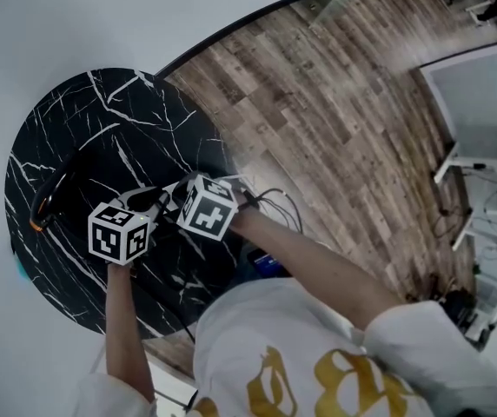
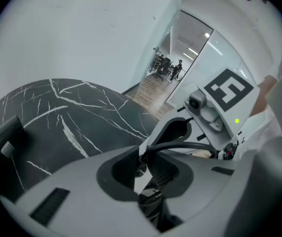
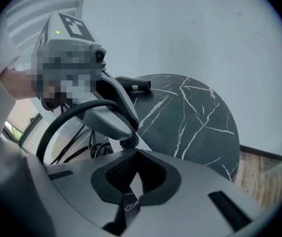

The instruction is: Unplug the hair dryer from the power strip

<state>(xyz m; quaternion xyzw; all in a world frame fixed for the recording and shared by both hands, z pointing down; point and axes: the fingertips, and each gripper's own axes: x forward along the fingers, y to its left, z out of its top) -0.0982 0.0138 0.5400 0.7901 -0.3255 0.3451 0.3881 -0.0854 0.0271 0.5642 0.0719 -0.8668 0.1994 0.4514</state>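
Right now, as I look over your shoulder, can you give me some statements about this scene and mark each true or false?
1. The table is round and black with white veins. True.
2. The hair dryer lies on the wooden floor. False: it lies on the table, near its left edge.
3. The right hand-held gripper has its jaws wide apart. False: they are closed together.
4. The left hand-held gripper grips a black plug, its cable arching away. True.
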